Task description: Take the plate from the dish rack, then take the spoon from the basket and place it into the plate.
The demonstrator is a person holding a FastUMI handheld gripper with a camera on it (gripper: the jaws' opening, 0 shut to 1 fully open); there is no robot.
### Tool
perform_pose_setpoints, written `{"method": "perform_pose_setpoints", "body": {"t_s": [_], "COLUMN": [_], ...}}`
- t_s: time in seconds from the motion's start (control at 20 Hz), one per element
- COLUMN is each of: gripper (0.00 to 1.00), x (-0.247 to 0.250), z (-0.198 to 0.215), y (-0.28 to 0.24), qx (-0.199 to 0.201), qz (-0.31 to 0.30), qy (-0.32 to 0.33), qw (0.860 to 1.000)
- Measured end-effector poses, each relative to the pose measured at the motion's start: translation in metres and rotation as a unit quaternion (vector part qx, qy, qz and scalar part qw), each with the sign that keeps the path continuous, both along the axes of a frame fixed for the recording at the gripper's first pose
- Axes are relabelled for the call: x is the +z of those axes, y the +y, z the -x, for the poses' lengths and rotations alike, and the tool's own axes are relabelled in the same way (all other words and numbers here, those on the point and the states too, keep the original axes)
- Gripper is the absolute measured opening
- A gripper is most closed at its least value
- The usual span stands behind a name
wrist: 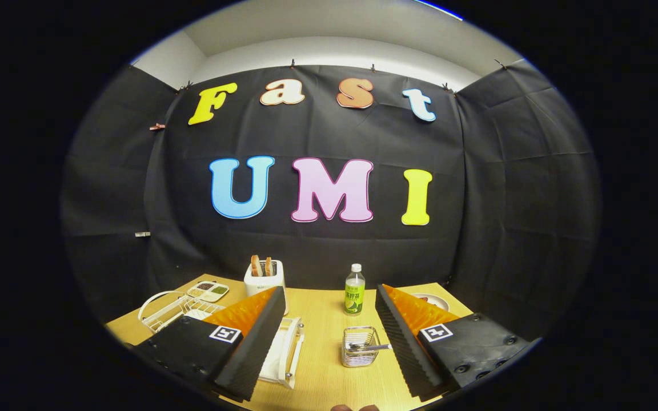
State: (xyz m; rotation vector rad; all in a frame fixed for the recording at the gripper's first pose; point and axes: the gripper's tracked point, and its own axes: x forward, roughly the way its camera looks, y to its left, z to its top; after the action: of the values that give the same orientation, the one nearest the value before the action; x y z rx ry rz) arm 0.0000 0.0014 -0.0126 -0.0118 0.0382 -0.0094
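The gripper [329, 342] hangs wide open over the wooden table [323, 319], holding nothing. The small wire basket [360, 346] sits between its fingers with a shiny spoon [370, 346] inside. The white dish rack [288, 351] is on the left, the plate mostly hidden.

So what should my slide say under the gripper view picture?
Open tongs hover over the table, spoon waiting in its basket between them.
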Motion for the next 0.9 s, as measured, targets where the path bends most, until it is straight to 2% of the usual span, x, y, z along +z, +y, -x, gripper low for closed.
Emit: {"method": "perform_pose_setpoints", "body": {"t_s": [0.5, 0.9], "gripper": [0.98, 0.98], "x": [-0.005, -0.014], "z": [-0.005, -0.041], "y": [0.005, 0.049], "qx": [0.003, 0.053], "qz": [0.014, 0.031], "qy": [0.011, 0.055], "qw": [1.000, 0.997]}}
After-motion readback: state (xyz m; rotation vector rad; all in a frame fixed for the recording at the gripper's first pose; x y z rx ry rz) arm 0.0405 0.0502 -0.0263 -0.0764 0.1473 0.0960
